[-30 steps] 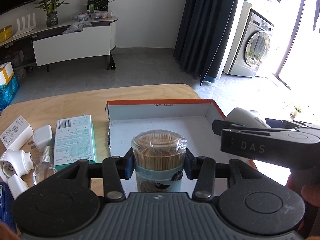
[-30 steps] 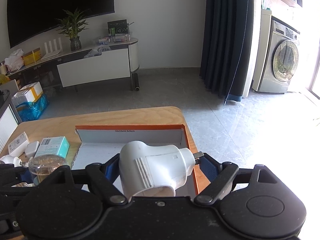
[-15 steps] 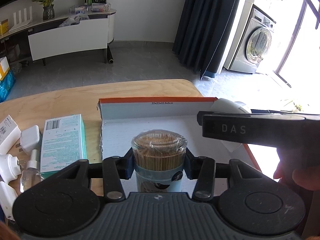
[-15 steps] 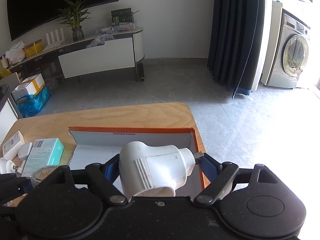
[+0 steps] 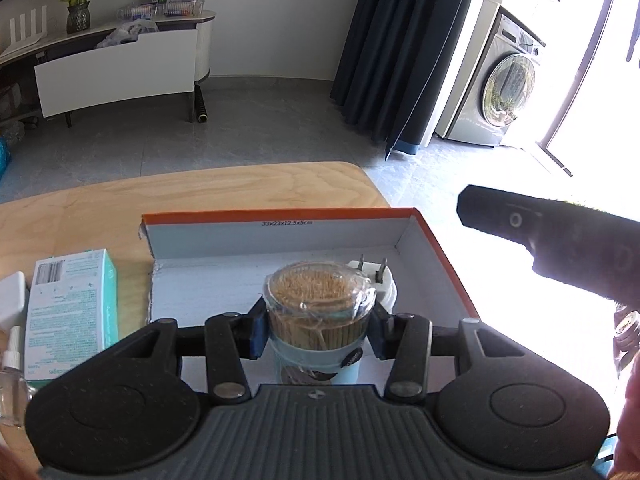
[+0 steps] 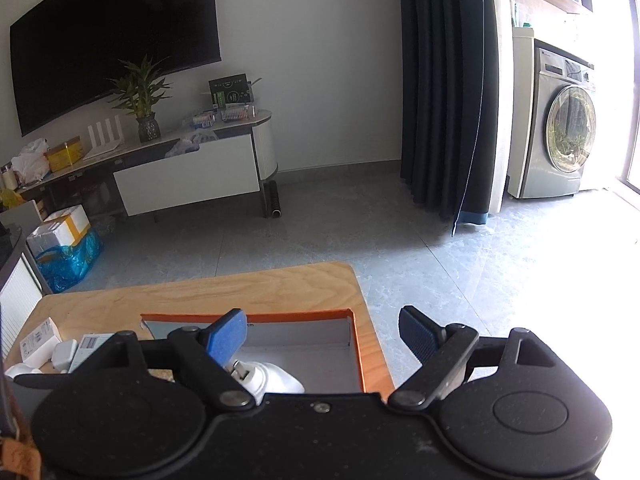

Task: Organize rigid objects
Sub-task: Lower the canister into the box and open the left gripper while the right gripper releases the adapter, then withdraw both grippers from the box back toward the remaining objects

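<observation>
I see the left tongs clamped on the toothpick jar over the box. Right tongs spread wide, empty; white plug lies in the box at 7 o'clock of them.

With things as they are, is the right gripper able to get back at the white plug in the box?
Probably yes. The right gripper is open and empty just above the white plug, which lies in the orange-rimmed box. The toothpick jar in the left gripper sits close beside the plug and could crowd that side.
</observation>
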Action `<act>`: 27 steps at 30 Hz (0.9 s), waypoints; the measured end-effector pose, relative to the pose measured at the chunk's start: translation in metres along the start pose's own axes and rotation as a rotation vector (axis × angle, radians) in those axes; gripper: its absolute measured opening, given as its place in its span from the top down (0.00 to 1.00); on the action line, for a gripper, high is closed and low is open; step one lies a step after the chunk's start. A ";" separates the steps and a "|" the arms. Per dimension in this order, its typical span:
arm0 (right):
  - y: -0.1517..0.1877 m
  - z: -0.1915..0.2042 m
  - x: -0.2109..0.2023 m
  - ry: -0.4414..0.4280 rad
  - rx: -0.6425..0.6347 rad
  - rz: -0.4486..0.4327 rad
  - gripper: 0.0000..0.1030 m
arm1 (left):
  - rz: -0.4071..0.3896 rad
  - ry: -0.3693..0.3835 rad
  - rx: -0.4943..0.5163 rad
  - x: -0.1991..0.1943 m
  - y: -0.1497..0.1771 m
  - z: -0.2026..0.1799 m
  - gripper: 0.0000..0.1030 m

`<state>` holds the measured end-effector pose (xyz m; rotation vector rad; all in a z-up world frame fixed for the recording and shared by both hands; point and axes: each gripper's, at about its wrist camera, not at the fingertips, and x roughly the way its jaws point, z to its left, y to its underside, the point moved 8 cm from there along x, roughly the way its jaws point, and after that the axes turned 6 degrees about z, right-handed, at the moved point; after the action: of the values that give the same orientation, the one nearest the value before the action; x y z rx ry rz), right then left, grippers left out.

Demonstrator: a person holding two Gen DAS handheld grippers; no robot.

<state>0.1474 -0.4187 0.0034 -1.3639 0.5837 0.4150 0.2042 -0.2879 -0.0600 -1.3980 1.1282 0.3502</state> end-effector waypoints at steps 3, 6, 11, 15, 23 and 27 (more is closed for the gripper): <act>0.003 0.002 -0.012 -0.001 -0.010 -0.011 0.04 | 0.005 -0.012 -0.010 -0.002 -0.001 0.001 0.35; 0.006 0.005 -0.022 -0.003 -0.023 -0.022 0.04 | -0.015 -0.021 -0.024 -0.014 0.001 0.006 0.28; 0.013 0.010 -0.036 -0.009 0.000 -0.026 0.04 | -0.036 -0.060 -0.034 -0.042 0.009 0.015 0.23; 0.023 0.013 -0.043 -0.010 0.023 -0.008 0.04 | -0.044 -0.112 -0.038 -0.063 0.018 0.027 0.19; 0.051 0.030 -0.051 -0.017 0.013 0.040 0.04 | -0.035 -0.181 -0.037 -0.091 0.037 0.044 0.14; 0.061 0.045 -0.056 -0.041 0.002 0.058 0.04 | -0.036 -0.190 -0.055 -0.102 0.044 0.055 0.14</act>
<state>0.0732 -0.3608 -0.0060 -1.3359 0.5905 0.4876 0.1438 -0.1878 -0.0182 -1.3996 0.9431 0.4813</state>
